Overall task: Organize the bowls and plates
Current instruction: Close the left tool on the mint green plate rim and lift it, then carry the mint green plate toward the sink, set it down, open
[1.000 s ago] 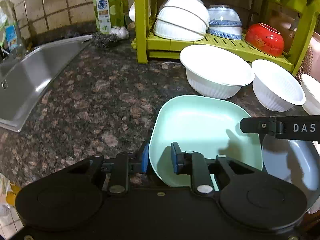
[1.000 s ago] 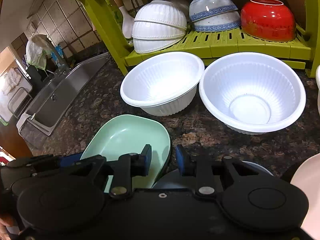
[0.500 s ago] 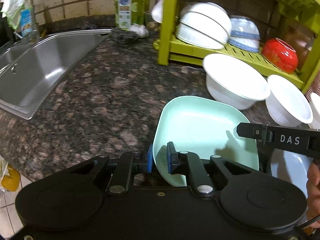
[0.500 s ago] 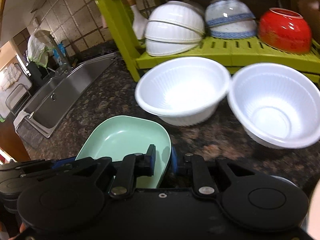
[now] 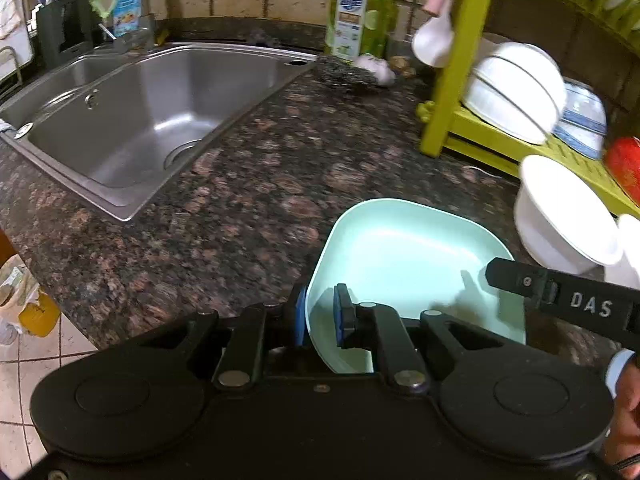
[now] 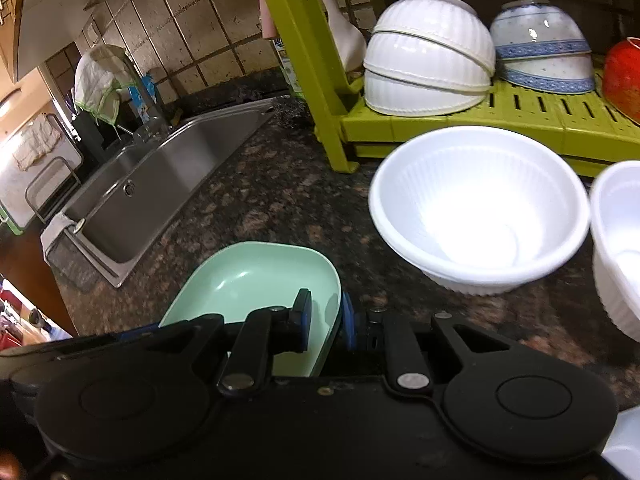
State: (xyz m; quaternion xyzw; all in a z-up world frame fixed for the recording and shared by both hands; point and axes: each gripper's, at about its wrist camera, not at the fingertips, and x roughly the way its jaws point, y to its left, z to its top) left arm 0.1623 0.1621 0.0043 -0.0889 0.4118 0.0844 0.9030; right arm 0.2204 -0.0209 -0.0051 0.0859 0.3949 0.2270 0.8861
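Both grippers clamp the mint green plate (image 5: 404, 256) at opposite rims: the left gripper (image 5: 320, 316) pinches its near left edge, the right gripper (image 6: 326, 320) its right edge. A second ago the right fingers stood apart beside the plate; they have since closed on the rim. The plate sits low center in both views, above the granite counter (image 5: 248, 184). The sink (image 5: 140, 120) now fills the left view's upper left, and the white bowl (image 6: 480, 208) has slid toward the right edge.
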